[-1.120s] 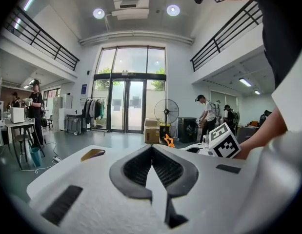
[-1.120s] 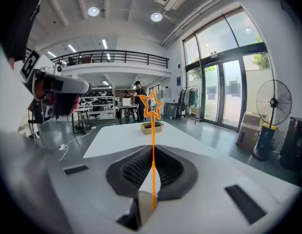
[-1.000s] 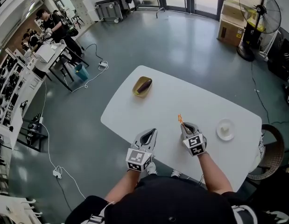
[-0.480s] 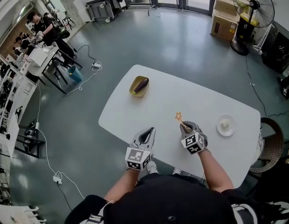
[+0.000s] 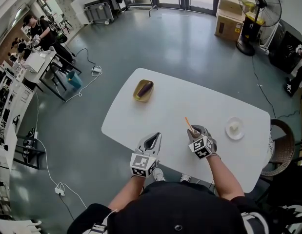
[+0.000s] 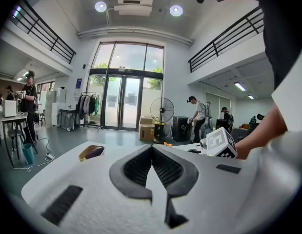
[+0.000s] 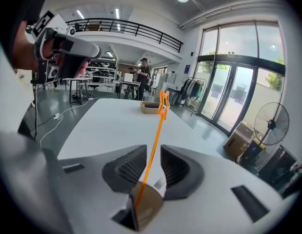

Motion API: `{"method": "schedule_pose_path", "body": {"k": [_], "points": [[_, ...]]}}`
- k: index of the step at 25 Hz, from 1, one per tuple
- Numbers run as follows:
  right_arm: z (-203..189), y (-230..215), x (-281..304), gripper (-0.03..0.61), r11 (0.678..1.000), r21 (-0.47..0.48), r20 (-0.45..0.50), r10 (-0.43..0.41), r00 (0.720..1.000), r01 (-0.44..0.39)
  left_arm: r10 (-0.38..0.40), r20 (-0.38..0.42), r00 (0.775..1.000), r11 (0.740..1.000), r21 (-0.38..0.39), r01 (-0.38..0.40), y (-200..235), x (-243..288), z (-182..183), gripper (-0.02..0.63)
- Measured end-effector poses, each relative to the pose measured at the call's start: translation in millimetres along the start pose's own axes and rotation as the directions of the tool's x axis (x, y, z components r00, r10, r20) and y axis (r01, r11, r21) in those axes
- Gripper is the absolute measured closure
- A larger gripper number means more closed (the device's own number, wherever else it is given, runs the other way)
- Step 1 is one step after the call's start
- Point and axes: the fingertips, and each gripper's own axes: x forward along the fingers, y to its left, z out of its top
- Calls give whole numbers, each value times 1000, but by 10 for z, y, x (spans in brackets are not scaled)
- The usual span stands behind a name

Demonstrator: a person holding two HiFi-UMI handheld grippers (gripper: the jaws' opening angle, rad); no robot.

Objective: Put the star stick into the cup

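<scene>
White table fills the head view, and you've got both grippers over its near edge. Your left gripper hangs there with its tips together and nothing in them. Your right gripper sits just beside it, and the orange star stick pokes up and away out of its front. Off to the right, apart from the stick, lies a white round dish with a small white piece on it. At the far side of the table is a yellow tray holding a dark purple thing.

Over to the left gripper view: the two black pads meet at the tips, closed on nothing, with the tray out ahead on the left.

Now the right gripper view: your jaws are opening. The pads stand apart with the stick running up between them, closer to the left pad and not squeezed. Its star end tips toward the tray, and its lower end drops to a brown rounded piece at the throat of the jaws. What that piece is, you can't tell from here.
</scene>
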Motion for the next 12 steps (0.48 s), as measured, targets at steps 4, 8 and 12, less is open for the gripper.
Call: {"method": "schedule_pose_path", "body": {"k": [4, 8, 12], "points": [[79, 64, -57, 454, 1000, 7, 10, 16, 1000, -16, 1, 0, 1000, 1000, -7, -1, 51, -41, -19, 604], [216, 109, -182, 419, 1000, 26, 41, 12, 999, -13, -1, 4, 1000, 1000, -16, 1, 90, -77, -23, 604], [336, 129, -373, 410, 998, 56, 88, -10, 996, 5, -10, 5, 1000, 1000, -21, 10, 46, -71, -52, 604]]}}
